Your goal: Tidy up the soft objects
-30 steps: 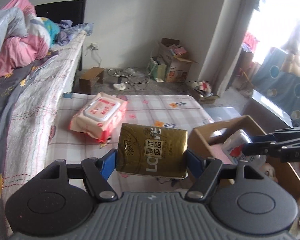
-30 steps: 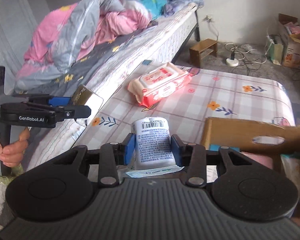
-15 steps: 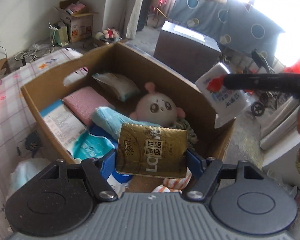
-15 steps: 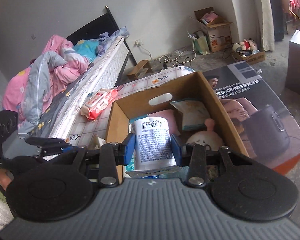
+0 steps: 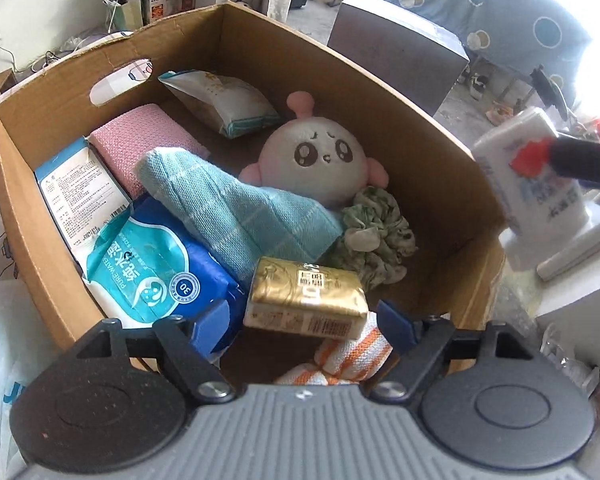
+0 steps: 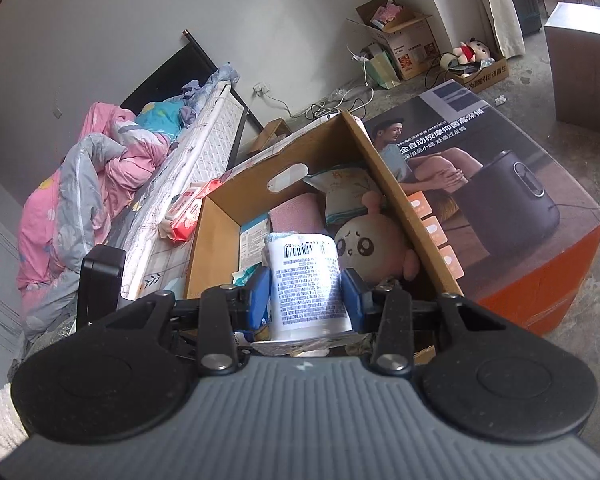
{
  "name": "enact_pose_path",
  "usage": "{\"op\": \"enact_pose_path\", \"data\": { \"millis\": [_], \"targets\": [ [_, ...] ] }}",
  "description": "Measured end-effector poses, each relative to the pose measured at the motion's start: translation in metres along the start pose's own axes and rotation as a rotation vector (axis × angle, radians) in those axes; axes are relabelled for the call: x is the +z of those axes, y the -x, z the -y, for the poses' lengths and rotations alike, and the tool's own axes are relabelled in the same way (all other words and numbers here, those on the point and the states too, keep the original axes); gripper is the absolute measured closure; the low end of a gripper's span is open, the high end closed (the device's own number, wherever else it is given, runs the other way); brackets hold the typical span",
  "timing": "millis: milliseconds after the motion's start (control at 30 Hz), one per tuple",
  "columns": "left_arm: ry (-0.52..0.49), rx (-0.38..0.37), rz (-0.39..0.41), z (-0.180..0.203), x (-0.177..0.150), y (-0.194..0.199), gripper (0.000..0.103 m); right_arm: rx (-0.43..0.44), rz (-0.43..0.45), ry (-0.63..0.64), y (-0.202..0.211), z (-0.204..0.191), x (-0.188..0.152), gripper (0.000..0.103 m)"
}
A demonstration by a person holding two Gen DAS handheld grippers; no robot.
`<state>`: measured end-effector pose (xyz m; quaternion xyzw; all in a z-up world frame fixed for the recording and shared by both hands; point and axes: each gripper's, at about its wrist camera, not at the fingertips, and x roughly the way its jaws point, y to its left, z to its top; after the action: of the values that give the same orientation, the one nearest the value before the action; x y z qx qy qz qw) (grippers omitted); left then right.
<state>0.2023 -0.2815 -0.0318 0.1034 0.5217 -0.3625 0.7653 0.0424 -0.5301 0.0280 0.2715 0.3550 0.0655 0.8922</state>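
My left gripper [image 5: 304, 326] hangs over the open cardboard box [image 5: 260, 24], its jaws opening. The gold tissue pack [image 5: 306, 298] lies tilted between the blue pads with a gap on each side, resting on the box's contents. A round white-and-pink plush [image 5: 320, 156], a teal towel [image 5: 236, 208], a blue wet-wipe pack [image 5: 152, 272] and a pink cloth [image 5: 140, 140] fill the box. My right gripper [image 6: 306, 292] is shut on a white tissue pack [image 6: 306, 280] above the box's [image 6: 204, 248] near edge; that white tissue pack [image 5: 540, 184] also shows beside the box's right wall.
A green scrunchie [image 5: 376, 232] and an orange-striped cloth [image 5: 352, 356] lie in the box's near corner. A red wipes pack [image 6: 184, 216] lies on the checkered table beyond the box. A large printed carton [image 6: 520, 184] stands right of it; the bed [image 6: 100, 184] runs along the left.
Both grippers swung from over the checkered table to the cardboard box. The left pads have spread off the gold pack, which dropped and tilted. The right grip is unchanged.
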Motion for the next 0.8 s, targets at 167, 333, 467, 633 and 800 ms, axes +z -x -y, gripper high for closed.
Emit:
{"op": "enact_pose_path", "data": {
  "millis": [167,333,467,633,800],
  "targets": [
    [-0.071,-0.008,0.135,0.012,-0.011,0.036,0.022,0.037,-0.028,-0.064,-0.013,0.005,0.004,0.065],
    [-0.249,-0.043,0.232,0.05,-0.03,0.055,0.022,0.079,-0.108,-0.171,-0.035,0.016,0.006,0.065],
    [-0.283,-0.077,0.235,0.069,-0.031,0.047,0.024,0.106,-0.16,-0.259,-0.053,0.024,0.003,0.065],
    [-0.252,-0.06,0.187,0.072,-0.022,0.023,0.066,0.137,-0.211,-0.345,-0.064,0.033,-0.002,0.065],
    [-0.166,-0.167,0.111,0.065,-0.01,0.009,0.083,0.092,-0.262,-0.331,-0.069,0.032,0.007,0.06]
  ]
}}
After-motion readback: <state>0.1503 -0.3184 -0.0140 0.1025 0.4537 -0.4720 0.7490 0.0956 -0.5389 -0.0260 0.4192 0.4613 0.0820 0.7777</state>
